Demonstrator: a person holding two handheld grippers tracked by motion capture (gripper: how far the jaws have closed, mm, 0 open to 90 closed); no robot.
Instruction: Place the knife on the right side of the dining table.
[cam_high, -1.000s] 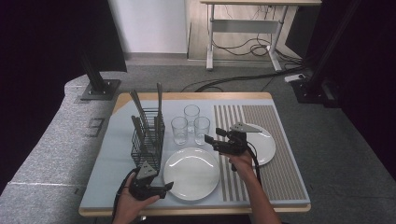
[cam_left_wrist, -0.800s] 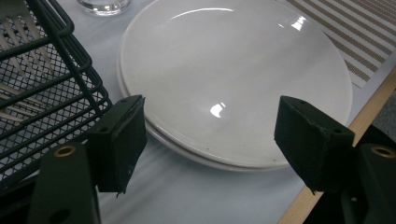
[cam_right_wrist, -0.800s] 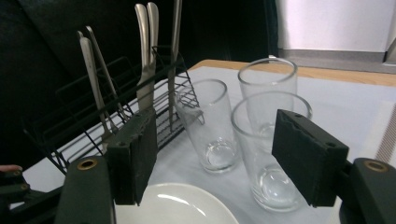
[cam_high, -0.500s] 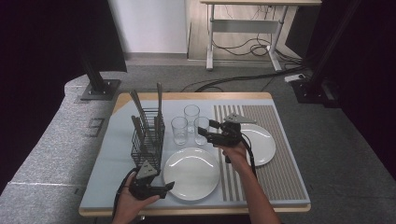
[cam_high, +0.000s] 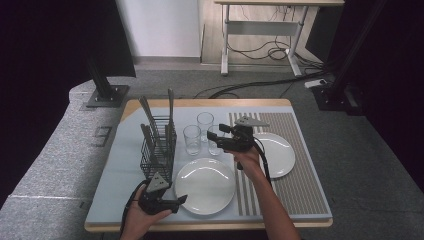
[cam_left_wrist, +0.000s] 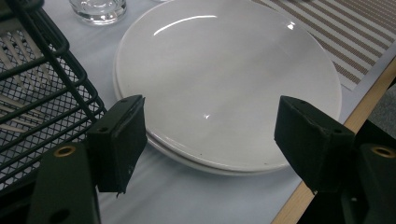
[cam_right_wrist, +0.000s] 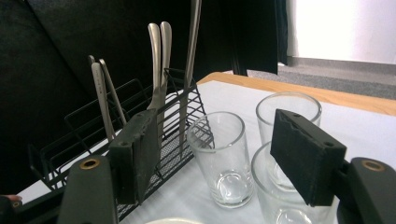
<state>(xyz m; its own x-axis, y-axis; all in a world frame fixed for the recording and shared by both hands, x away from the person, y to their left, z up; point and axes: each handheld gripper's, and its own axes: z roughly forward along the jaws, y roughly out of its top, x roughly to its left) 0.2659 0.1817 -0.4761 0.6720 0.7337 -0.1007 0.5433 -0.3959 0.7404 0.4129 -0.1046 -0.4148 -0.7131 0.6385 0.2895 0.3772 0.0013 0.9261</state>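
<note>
Nearest you, at the lower left of the high view, your left claw (cam_high: 181, 201) rests low on the surface (cam_high: 120, 190) with its jaws spread wide and nothing between them. It points at the near white plate (cam_high: 205, 184), whose rim lies just past the jaw tips in the left gripper view. Left of that plate stands the black wire cutlery basket (cam_high: 157, 150), with upright cutlery (cam_high: 170, 107) sticking out of it.

Further up, at the centre of the frame, your right claw (cam_high: 214, 138) hovers with its jaws released and wide apart, gripping nothing. Just in front of it stand three clear drinking glasses (cam_high: 192, 139), clustered together between the basket and the striped mat (cam_high: 300, 165). In the right gripper view the closest glass sits low between the jaws, untouched. A second white plate (cam_high: 277, 152) lies on the mat at the right.
</note>
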